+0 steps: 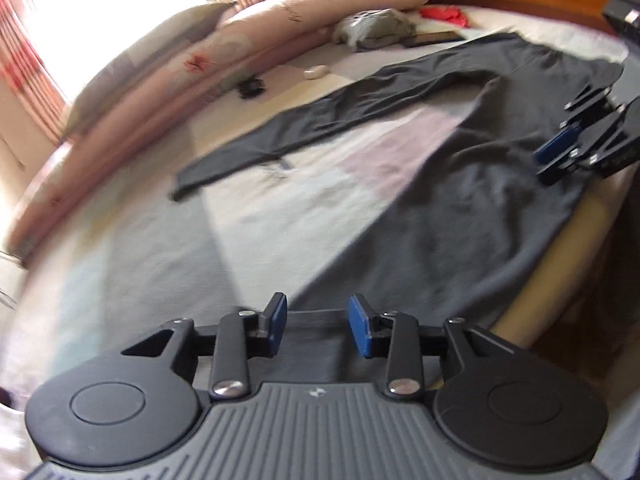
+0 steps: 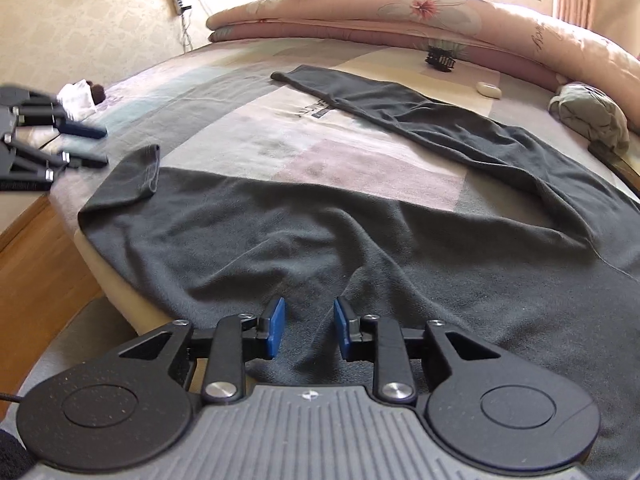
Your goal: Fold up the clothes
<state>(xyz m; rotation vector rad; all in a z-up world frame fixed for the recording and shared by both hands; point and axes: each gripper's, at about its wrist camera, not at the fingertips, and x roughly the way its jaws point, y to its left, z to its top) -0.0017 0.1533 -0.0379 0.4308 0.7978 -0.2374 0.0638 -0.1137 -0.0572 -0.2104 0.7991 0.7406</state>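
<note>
No print reads clearly. Dark lettering on the bedspread (image 2: 320, 110), beside the dark garment's (image 2: 400, 112) sleeve toward the far edge, is too distorted. Script on the pink quilt (image 2: 538, 38), possibly a signature-style word, stays illegible.

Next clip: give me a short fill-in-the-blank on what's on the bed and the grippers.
1. The dark grey garment lies spread on the ____.
2. Both the left gripper and the right gripper are ____, holding nothing.
3. One sleeve stretches toward the folded ____ quilt.

Missing: bed; open; pink
</note>
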